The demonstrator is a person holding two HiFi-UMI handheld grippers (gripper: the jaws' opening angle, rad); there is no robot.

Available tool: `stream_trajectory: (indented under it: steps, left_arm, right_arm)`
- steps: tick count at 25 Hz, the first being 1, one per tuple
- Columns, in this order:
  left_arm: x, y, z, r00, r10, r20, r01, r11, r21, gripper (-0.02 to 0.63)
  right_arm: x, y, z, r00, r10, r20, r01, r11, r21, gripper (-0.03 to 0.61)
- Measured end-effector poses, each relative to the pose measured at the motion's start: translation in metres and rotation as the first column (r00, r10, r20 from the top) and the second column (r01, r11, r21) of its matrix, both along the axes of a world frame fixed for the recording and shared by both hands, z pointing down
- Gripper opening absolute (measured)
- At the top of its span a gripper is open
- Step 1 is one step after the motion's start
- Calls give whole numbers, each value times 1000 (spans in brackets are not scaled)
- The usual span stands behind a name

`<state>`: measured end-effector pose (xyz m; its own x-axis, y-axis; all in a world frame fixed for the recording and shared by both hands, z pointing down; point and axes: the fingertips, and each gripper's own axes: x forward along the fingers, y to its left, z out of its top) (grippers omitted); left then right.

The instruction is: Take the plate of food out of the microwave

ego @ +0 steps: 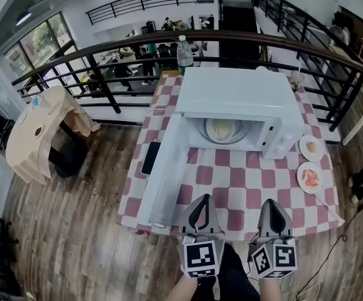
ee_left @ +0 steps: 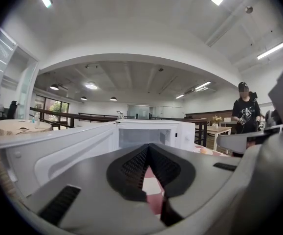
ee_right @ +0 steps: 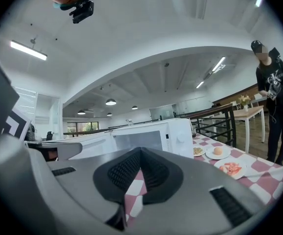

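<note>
Plate of food (ego: 224,130) sits inside the open microwave (ego: 237,96), far across the table (ego: 231,187). Probably stiff, smooth and breakable, contents loose; its near rim seems the place to grip. Left gripper (ego: 200,200) and right gripper (ego: 274,204), nearer, have jaws together, empty.

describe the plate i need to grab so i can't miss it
On the red-and-white checked table sits a white microwave with its door swung open. The plate of food lies inside its cavity, holding something pale yellow. The two other plates sit out on the cloth to the microwave's right.
</note>
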<state>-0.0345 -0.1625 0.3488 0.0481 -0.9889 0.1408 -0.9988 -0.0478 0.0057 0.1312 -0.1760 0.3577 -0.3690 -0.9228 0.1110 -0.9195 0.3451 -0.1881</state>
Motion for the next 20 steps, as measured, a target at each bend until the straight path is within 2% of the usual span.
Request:
stream_trajectory:
  steps: [12,20]
  left_arm:
    - [14,-88,23,998,-60,-18,59,997,-53,29]
    - [16,-131,38,995,-95,-10,94,992,-86,29]
  right_arm:
    - [-2,-96,17,996,-85,25,86,996,-39,0]
    - [-10,-141,34,987,-154,37,156,985,-79,0]
